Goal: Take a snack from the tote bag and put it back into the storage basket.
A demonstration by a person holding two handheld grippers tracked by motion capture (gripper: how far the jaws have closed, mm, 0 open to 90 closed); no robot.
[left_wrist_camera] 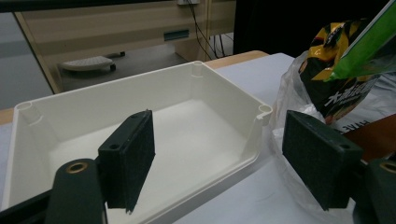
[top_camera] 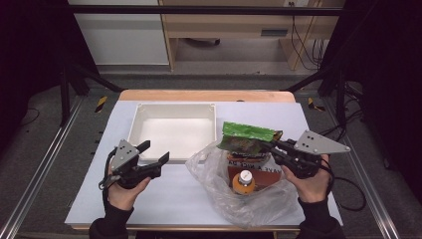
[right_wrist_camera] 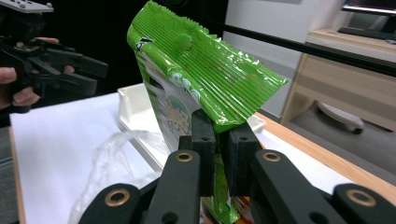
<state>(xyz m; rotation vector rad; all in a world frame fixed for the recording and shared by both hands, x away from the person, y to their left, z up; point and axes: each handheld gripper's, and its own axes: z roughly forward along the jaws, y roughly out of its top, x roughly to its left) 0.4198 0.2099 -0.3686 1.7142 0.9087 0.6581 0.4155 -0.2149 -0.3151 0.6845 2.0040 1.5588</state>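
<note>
In the high view the left gripper (top_camera: 158, 152) hangs over the near left of the white table (top_camera: 89, 199), held in a hand with a dark sleeve, its jaws spread wide with nothing between them; its own view looks past the two black pads (left_wrist_camera: 135, 158) into the white tray (left_wrist_camera: 42, 135), which lies just beyond them. The tray (top_camera: 134, 130) lies on the table's far middle part, bare inside. To its right a crumpled clear plastic bag (top_camera: 219, 191) lies open on the table, touching the tray's near right corner, and in it stands a bottle with an orange cap (top_camera: 244, 181) beside a dark red pack (top_camera: 259, 169). Above the bag's mouth the green snack packet (top_camera: 247, 137) is lifted clear of the table, pinched at its right end by the right gripper (top_camera: 276, 147); in the right gripper view the jaws are clamped tight on the packet (right_wrist_camera: 205, 70), which rises tilted above them, crimped edge uppermost
</note>
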